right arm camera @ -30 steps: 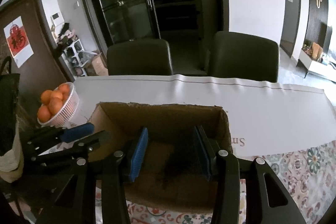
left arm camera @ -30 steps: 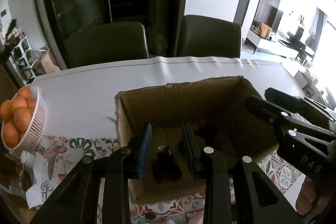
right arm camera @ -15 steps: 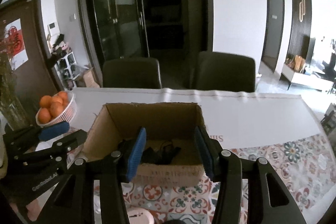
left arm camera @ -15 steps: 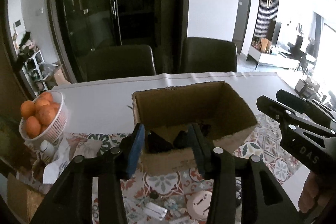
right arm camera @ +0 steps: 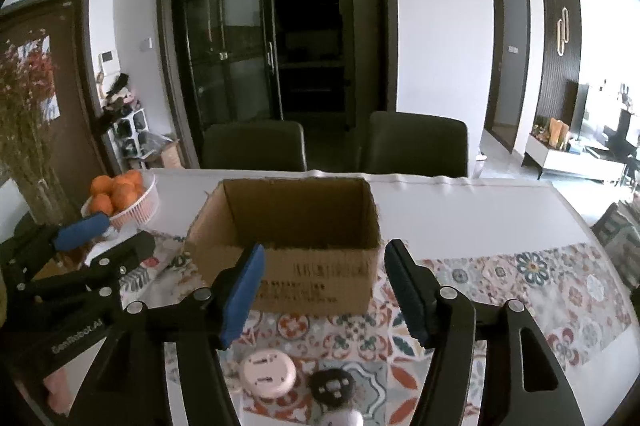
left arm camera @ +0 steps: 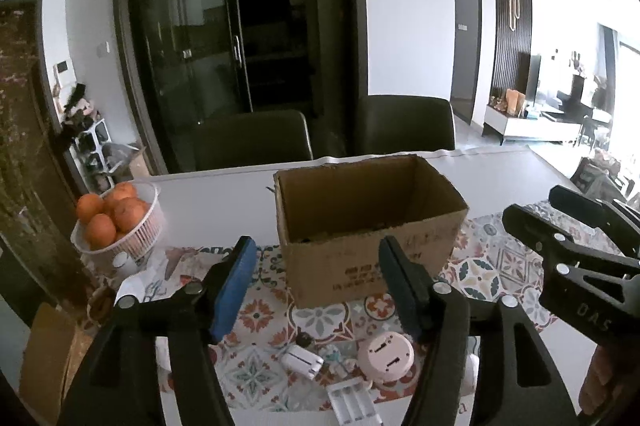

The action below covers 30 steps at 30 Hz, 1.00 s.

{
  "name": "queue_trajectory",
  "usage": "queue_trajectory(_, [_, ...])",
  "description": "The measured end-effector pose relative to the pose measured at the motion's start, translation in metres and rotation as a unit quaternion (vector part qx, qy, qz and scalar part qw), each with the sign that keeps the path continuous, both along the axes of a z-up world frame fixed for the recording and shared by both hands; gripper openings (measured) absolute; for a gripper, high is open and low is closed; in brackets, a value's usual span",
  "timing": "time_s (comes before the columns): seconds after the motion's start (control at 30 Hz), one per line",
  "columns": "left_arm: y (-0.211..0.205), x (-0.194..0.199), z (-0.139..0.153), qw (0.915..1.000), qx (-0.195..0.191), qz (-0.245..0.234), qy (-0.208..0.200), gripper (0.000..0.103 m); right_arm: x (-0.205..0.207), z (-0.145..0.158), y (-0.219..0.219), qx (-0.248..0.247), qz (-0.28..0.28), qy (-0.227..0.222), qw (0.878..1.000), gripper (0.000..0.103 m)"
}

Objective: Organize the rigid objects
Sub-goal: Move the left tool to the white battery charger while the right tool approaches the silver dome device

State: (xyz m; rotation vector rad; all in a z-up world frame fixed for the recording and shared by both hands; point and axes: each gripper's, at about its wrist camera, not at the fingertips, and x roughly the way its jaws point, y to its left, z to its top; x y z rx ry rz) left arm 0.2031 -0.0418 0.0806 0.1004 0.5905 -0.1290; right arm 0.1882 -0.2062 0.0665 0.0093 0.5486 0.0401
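Observation:
An open cardboard box (left arm camera: 372, 226) (right arm camera: 296, 242) stands on the patterned table runner (left arm camera: 492, 266). My left gripper (left arm camera: 318, 262) hovers in front of it, jaws opening, nothing between them. My right gripper (right arm camera: 324, 266) is also before the box, jaws opening and empty. On the runner near me lie a pink round device (left arm camera: 385, 354) (right arm camera: 268, 374), a white adapter (left arm camera: 301, 360), a white battery holder (left arm camera: 352, 400) and a dark round disc (right arm camera: 332, 384). The right gripper (left arm camera: 532, 218) shows at the left wrist view's right edge; the left gripper (right arm camera: 96, 234) shows at the right wrist view's left.
A white basket of oranges (left arm camera: 120, 222) (right arm camera: 120, 198) sits at the table's left. Two dark chairs (left arm camera: 256, 138) (right arm camera: 416, 142) stand behind the white table (right arm camera: 460, 214). A vase of dried flowers (right arm camera: 28, 130) is at far left. A brown box (left arm camera: 52, 354) lies near the left edge.
Both grippers have pulled back out of the box toward me and risen, and their jaws have spread apart. Dark items stay in the box; small objects on the runner came into view.

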Motion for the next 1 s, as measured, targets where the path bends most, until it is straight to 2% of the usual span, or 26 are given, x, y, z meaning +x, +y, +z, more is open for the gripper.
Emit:
queue_trajectory(0.23, [-0.002, -0.029, -0.018, 0.9999, 0.004, 0.013, 0.007, 0.067, -0.032, -0.014, -0.007, -0.003, -0.019, -0.002, 1.0, 0.067])
queue_trajectory(0.43, [0.0, -0.043, -0.042, 0.9981, -0.023, 0.012, 0.056, 0.067, -0.046, -0.032, -0.012, 0.02, -0.017, 0.018, 0.999, 0.067])
queue_trajectory(0.6, [0.0, -0.052, -0.06, 0.9965, -0.023, 0.014, 0.079, 0.067, -0.056, -0.052, -0.014, 0.023, -0.019, 0.037, 0.999, 0.067])
queue_trajectory(1.0, [0.0, -0.066, -0.106, 0.9903, -0.015, 0.026, 0.136, 0.067, -0.075, -0.084, -0.009, -0.02, -0.033, 0.05, 0.998, 0.067])
